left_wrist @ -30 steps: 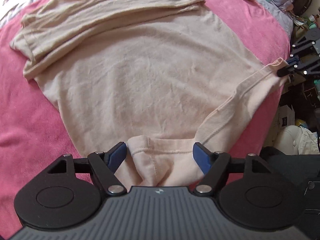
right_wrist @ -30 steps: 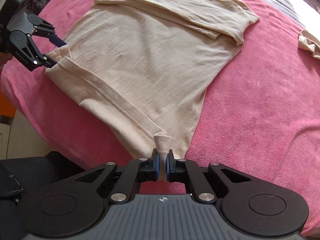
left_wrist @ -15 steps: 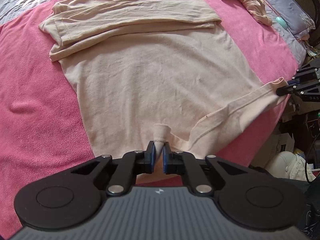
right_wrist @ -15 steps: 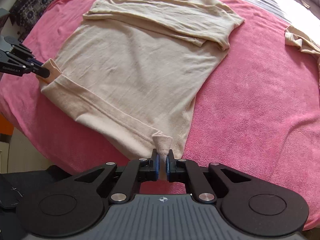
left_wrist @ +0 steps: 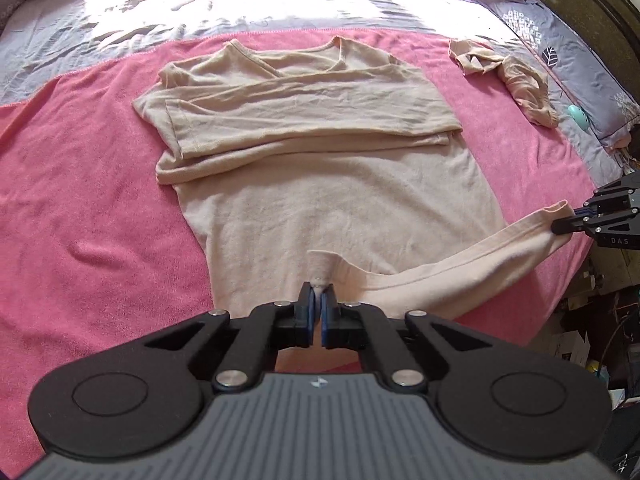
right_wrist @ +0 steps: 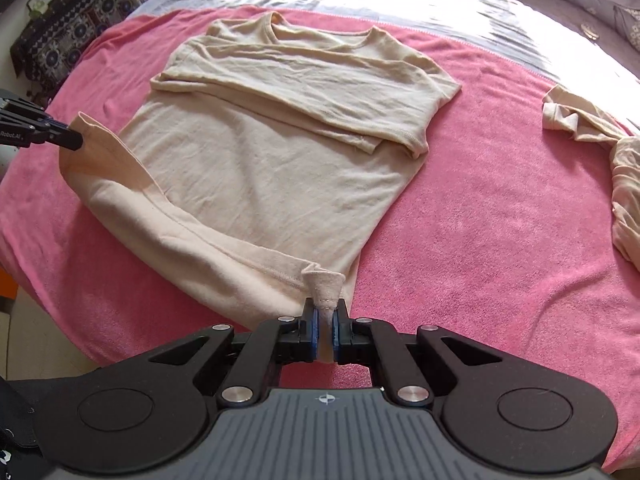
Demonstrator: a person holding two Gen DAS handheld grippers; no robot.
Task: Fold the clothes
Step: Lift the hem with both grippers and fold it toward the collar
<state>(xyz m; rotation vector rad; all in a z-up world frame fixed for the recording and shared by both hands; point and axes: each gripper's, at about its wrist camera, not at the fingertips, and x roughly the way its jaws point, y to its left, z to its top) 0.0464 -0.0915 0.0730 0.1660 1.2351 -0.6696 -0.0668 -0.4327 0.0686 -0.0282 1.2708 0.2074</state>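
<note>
I have the beige long-sleeved cotton shirt [left_wrist: 336, 200] spread flat on the pink terry blanket [left_wrist: 88, 208], its collar at the far end and both sleeves folded across the chest. My left gripper [left_wrist: 319, 300] is clamped tight on a pinch of the shirt's near hem, the blue pads [left_wrist: 307, 312] pressed together with a small cone of fabric standing up between them. My right gripper [right_wrist: 327, 320] is clenched the same way on the other corner of the hem, a little funnel of cloth poking out above its fingers. Between my two grips the hem hangs as a raised, rolled band along the near edge of the bed, while the rest of the shirt lies on the blanket. From the left camera I see the right gripper at the far right edge, holding its corner. A second crumpled beige garment [right_wrist: 600, 152] lies well apart on the right side of the blanket. Beyond the blanket, a grey bedsheet [left_wrist: 280, 4] glares in sunlight.
</note>
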